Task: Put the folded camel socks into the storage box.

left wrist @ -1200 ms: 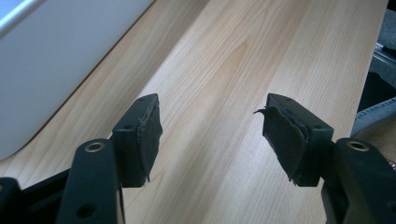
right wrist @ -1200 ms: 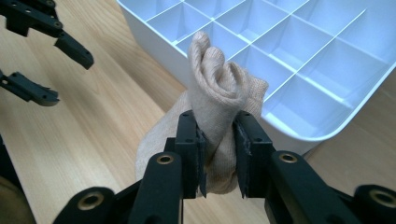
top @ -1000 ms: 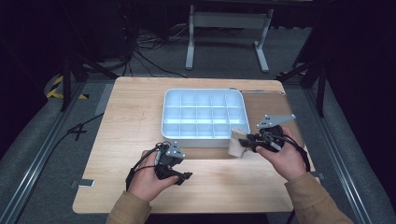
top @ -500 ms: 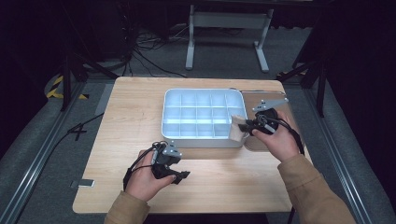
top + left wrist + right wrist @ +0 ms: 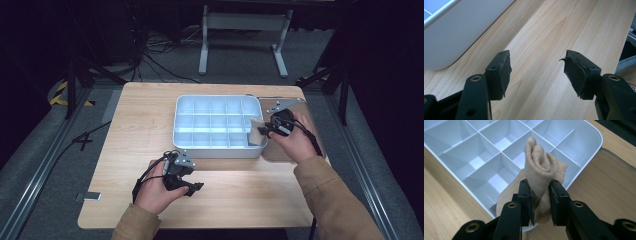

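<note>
In my right gripper view the rolled beige sock [image 5: 541, 170] hides the lower-centre compartments of the white divided tray [image 5: 587, 137], and the sock's lower end is cut off behind the jaws. My right gripper [image 5: 541, 195] clamps the sock between narrow jaws, holding it over the tray's near right corner. In the high view the same sock [image 5: 256, 131] sits at centre right, above the tray [image 5: 210, 99] edge; the jaw gap of the right gripper [image 5: 263, 131] is too small to read there. My left gripper [image 5: 537, 71] stands wide apart, empty, over bare wooden table [image 5: 544, 32]; the tray's outer wall [image 5: 456, 27] fills the upper left. In the high view the left gripper [image 5: 192, 187] rests at lower centre.
</note>
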A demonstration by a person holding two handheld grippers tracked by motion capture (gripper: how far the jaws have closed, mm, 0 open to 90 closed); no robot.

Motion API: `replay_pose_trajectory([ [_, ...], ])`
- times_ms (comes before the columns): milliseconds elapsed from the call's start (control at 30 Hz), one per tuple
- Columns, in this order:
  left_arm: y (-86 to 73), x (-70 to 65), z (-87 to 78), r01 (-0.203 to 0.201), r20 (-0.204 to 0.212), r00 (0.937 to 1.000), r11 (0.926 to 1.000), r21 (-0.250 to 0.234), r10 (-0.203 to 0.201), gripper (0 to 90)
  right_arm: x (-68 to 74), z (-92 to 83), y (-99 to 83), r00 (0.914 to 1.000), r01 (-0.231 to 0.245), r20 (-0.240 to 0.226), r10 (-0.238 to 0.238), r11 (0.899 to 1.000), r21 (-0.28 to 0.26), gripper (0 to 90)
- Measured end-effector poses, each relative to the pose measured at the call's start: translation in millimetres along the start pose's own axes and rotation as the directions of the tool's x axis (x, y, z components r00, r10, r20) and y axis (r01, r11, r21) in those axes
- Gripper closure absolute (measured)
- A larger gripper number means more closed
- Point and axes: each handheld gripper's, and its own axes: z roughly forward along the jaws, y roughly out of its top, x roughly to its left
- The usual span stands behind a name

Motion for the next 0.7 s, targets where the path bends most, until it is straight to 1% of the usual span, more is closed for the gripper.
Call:
replay_pose_trajectory([
  [167,0.3,-0.1,1.1,0.003,0.006,1.0,1.0,-0.001,-0.003,38.7,1.8,9.1,1.4,0.999,0.036,0.026,-0.037,0.999,0.036,73.4],
  [300,0.4,0.0,1.0,0.004,0.007,1.0,1.0,-0.002,-0.004,38.6,3.2,17.1,1.1,0.9977,0.052,0.04,-0.055,0.997,0.064,73.3],
  [400,0.3,0.0,1.2,0.005,0.009,1.0,1.0,0.0,-0.005,38.6,4.3,19.3,1.4,0.9976,0.055,0.038,-0.057,0.996,0.072,73.2],
  [533,0.3,-0.3,1.6,0.004,0.01,0.9999,1.0,0.002,-0.004,38.5,8.6,25.8,1.3,0.9966,0.07,0.035,-0.074,0.992,0.101,73.0],
  [567,0.6,-0.1,1.1,0.001,0.012,0.9999,0.9999,0.01,-0.002,38.5,9.4,27.2,1.1,0.9967,0.071,0.032,-0.075,0.992,0.105,72.9],
  [600,0.4,-0.5,1.7,0.004,0.012,0.9999,1.0,0.005,-0.004,38.4,10.8,30.1,0.3,0.9975,0.064,0.023,-0.067,0.991,0.116,72.6],
  [667,0.5,-0.5,1.8,0.002,0.011,0.9999,1.0,0.006,-0.002,38.4,11.5,31.0,-0.1,0.998,0.057,0.018,-0.06,0.991,0.123,72.5],
  [700,0.6,-0.4,1.7,0.0,0.01,0.9999,1.0,0.009,0.0,38.4,12.1,32.9,-0.9,0.9979,0.056,0.024,-0.06,0.99,0.128,72.4],
])
